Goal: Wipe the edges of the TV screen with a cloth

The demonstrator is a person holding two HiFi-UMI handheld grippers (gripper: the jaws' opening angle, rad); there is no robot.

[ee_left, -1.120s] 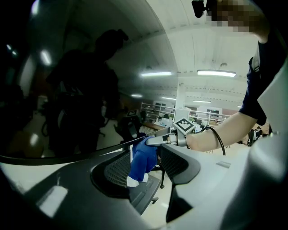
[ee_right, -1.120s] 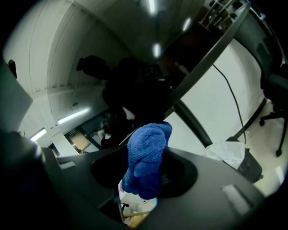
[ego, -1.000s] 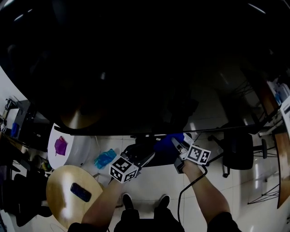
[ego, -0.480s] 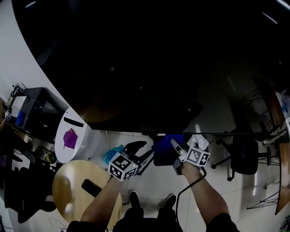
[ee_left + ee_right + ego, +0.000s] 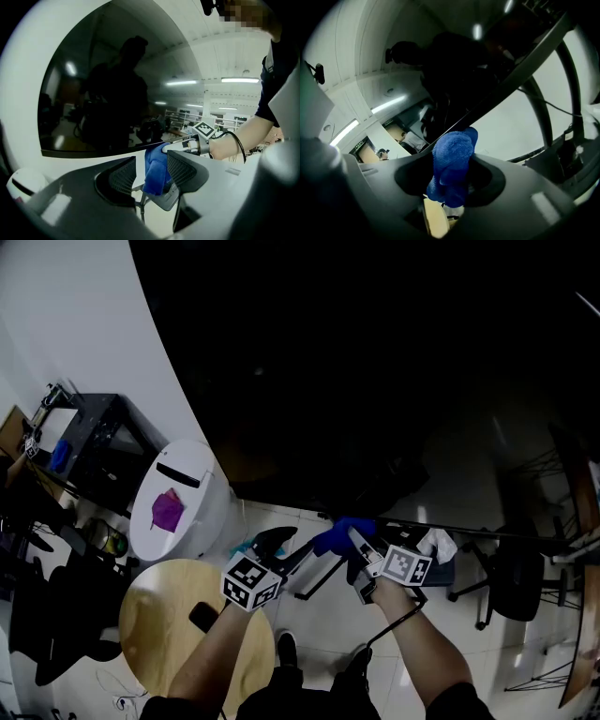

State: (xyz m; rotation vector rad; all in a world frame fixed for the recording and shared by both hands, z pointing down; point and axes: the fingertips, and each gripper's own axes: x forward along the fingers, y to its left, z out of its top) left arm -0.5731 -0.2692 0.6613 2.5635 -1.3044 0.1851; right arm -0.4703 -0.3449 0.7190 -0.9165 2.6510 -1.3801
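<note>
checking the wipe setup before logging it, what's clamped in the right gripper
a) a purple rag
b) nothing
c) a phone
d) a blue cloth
d: in the right gripper view, the right gripper has its jaws closed on a bunched blue cloth, held up by the lower edge of the TV screen.

blue cloth (image 5: 339, 532): now further left along the bottom edge of the TV (image 5: 375, 381), nearer its corner
white wall (image 5: 75, 334): much more shows
round stool (image 5: 159, 643): shifted right
</note>
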